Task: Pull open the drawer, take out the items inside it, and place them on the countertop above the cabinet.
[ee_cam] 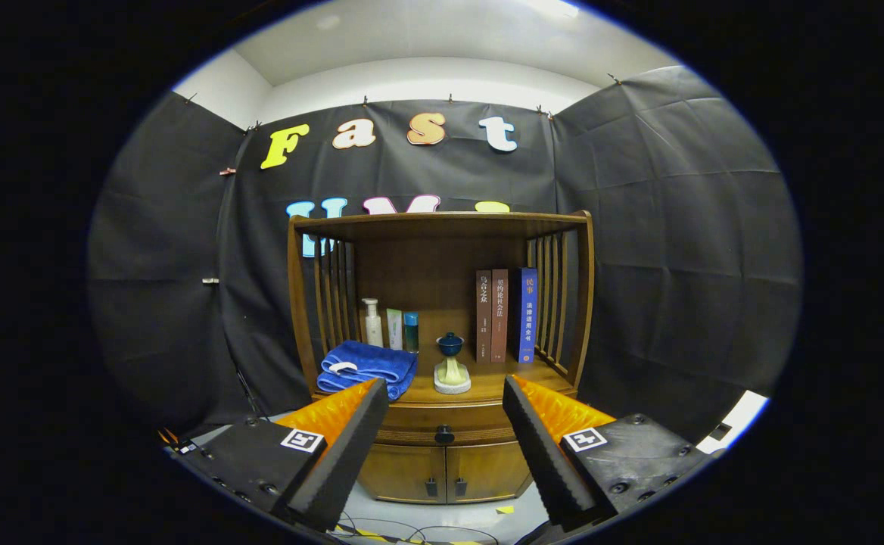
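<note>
Gripper fingers are standing spread wide apart and gripping nothing; we are looking along them toward a brown wooden cabinet with slatted side rails, well beyond the fingertips. Between the two fingers we are seeing the closed wooden drawer with its small dark round knob, sitting directly under the countertop. Below the drawer, two wooden cabinet doors with small dark handles are meeting at the centre. What the drawer is holding we cannot tell, as its front is shut.

On the countertop, a folded blue towel with a white loop is lying at the front left corner, just beyond the left fingertip. Behind it, near the back left corner, a white pump bottle, a pale green tube and a teal bottle are standing upright side by side. Near the middle of the front edge, a pale rounded ornament on a white base is sitting, with a small dark blue lidded cup just behind it. Toward the right edge, two brown books and one blue book are standing upright, touching one another, beside the right slatted rail. A flat wooden top shelf is roofing the open compartment.
</note>
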The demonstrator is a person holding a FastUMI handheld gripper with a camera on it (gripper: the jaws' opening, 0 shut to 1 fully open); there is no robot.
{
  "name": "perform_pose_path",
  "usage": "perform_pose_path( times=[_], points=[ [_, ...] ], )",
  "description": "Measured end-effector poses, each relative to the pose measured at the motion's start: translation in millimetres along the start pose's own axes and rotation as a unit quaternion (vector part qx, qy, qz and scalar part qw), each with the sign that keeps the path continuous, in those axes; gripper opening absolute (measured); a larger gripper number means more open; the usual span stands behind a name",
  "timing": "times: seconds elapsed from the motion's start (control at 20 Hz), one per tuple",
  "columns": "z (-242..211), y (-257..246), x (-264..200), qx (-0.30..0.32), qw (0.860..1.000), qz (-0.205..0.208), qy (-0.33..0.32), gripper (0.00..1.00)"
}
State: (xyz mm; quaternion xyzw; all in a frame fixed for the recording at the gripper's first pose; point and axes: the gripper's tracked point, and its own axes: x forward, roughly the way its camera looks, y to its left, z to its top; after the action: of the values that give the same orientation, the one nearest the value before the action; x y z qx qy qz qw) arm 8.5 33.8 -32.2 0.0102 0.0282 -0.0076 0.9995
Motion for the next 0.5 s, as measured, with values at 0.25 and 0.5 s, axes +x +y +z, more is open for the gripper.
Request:
perform_pose_path(
  times=[0.25,0.5],
  points=[
    [-0.4,-0.1,-2.2,0.005,1.0,0.0,-0.001,0.99],
    [-2.9,3.4,-0.9,0.009,1.0,0.005,-0.001,0.99]
  ],
)
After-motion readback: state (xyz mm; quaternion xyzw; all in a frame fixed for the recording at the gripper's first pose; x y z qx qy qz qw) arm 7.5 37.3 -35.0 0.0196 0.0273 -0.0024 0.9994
